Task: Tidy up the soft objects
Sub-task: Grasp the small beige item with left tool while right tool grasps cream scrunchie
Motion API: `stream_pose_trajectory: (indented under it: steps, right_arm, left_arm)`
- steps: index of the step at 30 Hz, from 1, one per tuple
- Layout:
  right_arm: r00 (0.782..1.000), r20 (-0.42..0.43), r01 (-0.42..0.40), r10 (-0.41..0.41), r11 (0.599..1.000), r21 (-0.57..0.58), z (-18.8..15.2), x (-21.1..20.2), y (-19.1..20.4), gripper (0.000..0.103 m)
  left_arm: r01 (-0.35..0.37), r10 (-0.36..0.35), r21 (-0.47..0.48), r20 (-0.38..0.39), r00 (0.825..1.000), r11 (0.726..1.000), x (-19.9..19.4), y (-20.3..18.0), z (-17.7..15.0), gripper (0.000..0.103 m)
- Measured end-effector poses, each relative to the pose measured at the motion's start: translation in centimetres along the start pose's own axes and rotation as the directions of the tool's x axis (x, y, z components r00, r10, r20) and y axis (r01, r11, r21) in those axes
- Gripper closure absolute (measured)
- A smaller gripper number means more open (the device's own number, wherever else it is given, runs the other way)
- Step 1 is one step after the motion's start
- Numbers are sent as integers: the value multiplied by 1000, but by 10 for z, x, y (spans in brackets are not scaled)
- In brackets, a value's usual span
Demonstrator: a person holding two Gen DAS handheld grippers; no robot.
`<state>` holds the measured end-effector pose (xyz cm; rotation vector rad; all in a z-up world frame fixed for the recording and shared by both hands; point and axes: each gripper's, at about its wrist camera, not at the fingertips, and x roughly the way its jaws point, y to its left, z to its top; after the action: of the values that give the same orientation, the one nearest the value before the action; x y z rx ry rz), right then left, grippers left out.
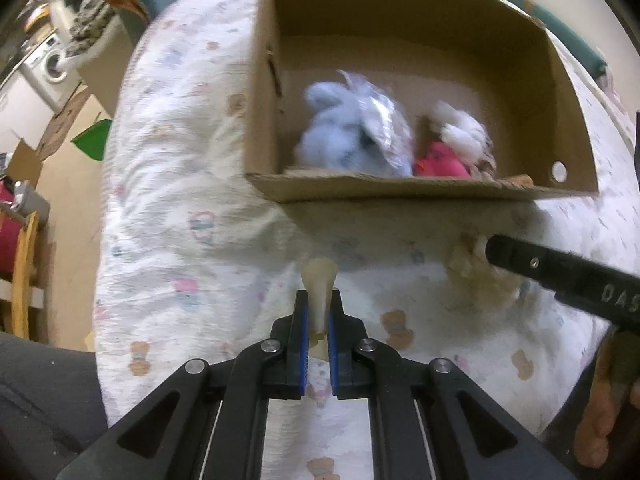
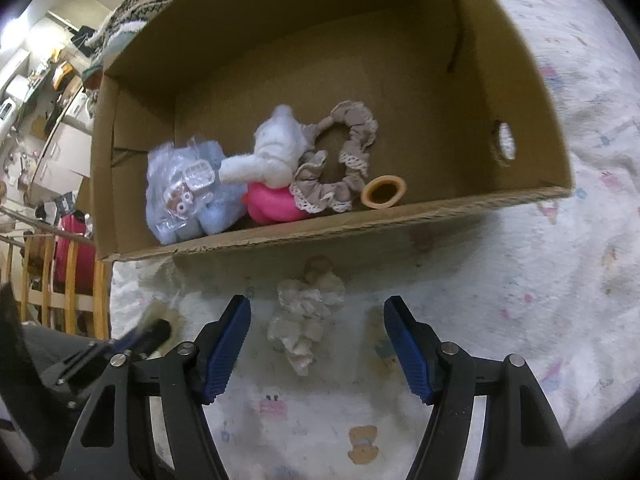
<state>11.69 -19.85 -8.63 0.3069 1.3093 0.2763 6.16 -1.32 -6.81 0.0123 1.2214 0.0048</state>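
A cardboard box [image 2: 440, 208] lies on a printed white quilt [image 2: 560, 280]. It holds a blue plush in plastic wrap [image 2: 188, 188], a white plush [image 2: 276, 152], a pink soft toy [image 2: 272, 208], a beige lace scrunchie [image 2: 344, 156] and a small tan cup-shaped piece [image 2: 384, 192]. My left gripper [image 1: 319, 300] is shut on a cream soft piece [image 1: 319, 280] in front of the box [image 1: 400, 190]. My right gripper [image 2: 318, 320] is open around a cream lace scrunchie [image 2: 306, 316] lying on the quilt. The right gripper's finger [image 1: 560, 272] shows in the left wrist view beside that scrunchie [image 1: 468, 264].
The quilt's edge [image 1: 108, 240] drops off at the left to a floor with a washing machine [image 1: 52, 64], cardboard pieces and a wooden rail [image 2: 68, 280]. A dark grey cloth [image 1: 44, 400] lies at the lower left.
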Motion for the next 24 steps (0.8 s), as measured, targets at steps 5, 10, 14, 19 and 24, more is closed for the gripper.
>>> stream_pose_trajectory:
  steps: [5,10,14,19,24]
  right_arm:
    - [1000,-7,10,-10,1000,-15,4,10,4,43]
    - [999,-35,-5,4,1000,-26,4,18,7,68]
    - [1000,-15,-4,3,998,-57,2,13,14,83]
    - [1000,-7,-19,19,998,-60,-3,10,19,86]
    - [1000,4,-27,28,998,-63,-8,5,20,86]
  left_arm:
    - [-15,15,-4,15,1000,1000,3,6,4,95]
    - [-15,15,-8,15,1000,1000,6,5,6,95]
    - [-17,18,-12,15,1000,1000,8,4,7,95]
    - [-22,22,-17,21,1000,1000,7,5,7,95]
    - [-31,31,-25,26,999,999,5,7,6,95]
